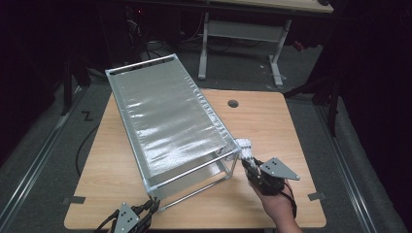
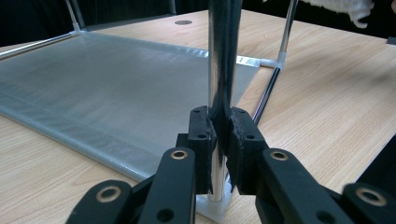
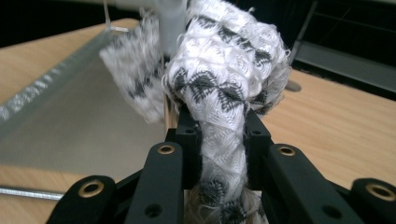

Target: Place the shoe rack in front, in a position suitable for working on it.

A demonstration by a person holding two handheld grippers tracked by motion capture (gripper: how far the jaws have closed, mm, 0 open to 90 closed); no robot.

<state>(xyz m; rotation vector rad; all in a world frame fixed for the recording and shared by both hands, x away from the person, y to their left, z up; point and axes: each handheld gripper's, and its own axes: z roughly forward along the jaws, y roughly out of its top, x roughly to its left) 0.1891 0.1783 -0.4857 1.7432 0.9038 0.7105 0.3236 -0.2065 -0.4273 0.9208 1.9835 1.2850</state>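
A metal rack (image 1: 165,114) with silvery fabric shelves stands on the wooden table (image 1: 272,126). My left gripper (image 1: 145,209) is at the rack's near corner, shut on its upright metal post (image 2: 219,56), which rises from a white foot between the jaws. My right gripper (image 1: 253,167) is at the rack's right front top corner, shut on a white cloth with dark markings (image 3: 224,93). The cloth (image 1: 244,148) is bunched up against the rack's corner joint. A hand holds the right gripper from below.
The rack's lower fabric shelf (image 2: 107,93) spreads out behind the post. A round cable hole (image 1: 232,103) sits in the far part of the table. Another desk frame (image 1: 240,34) stands on the floor beyond. Two tape marks (image 1: 317,196) lie near the front edge.
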